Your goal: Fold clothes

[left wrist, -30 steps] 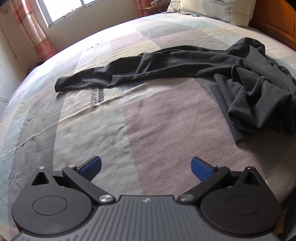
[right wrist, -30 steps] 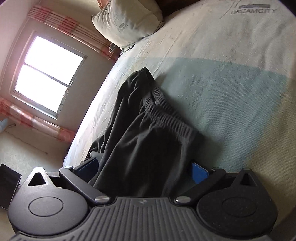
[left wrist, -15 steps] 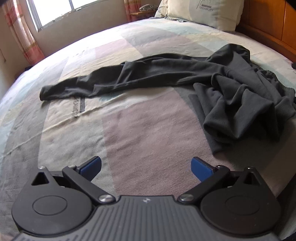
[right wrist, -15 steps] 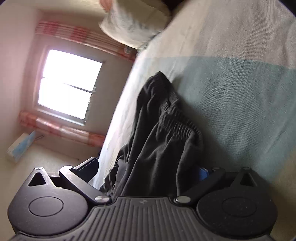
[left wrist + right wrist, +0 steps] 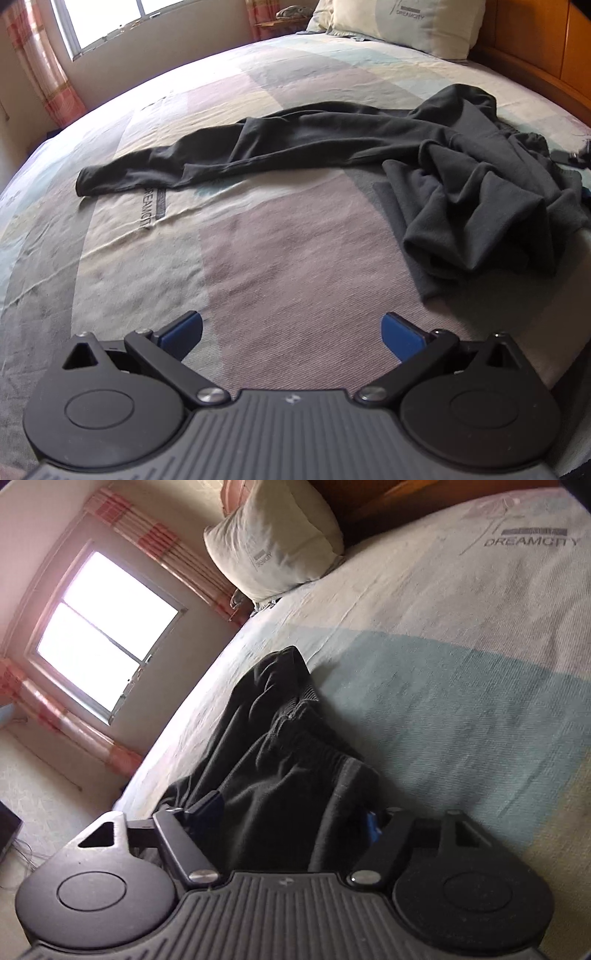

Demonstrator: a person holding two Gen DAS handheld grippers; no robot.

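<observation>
We've got dark trousers (image 5: 369,147) sprawled across the bed (image 5: 295,258), one leg stretched out to the left, the rest bunched in a heap on the right. Our left gripper (image 5: 291,330) hovers over bare sheet nearer us, jaws wide apart, nothing between them. Over on the right gripper (image 5: 291,812), the jaws are closing with the gathered waistband end of the trousers (image 5: 280,760) between them; whether the pads already press it, we cannot tell. A pillow (image 5: 402,26) sits at the far end.
</observation>
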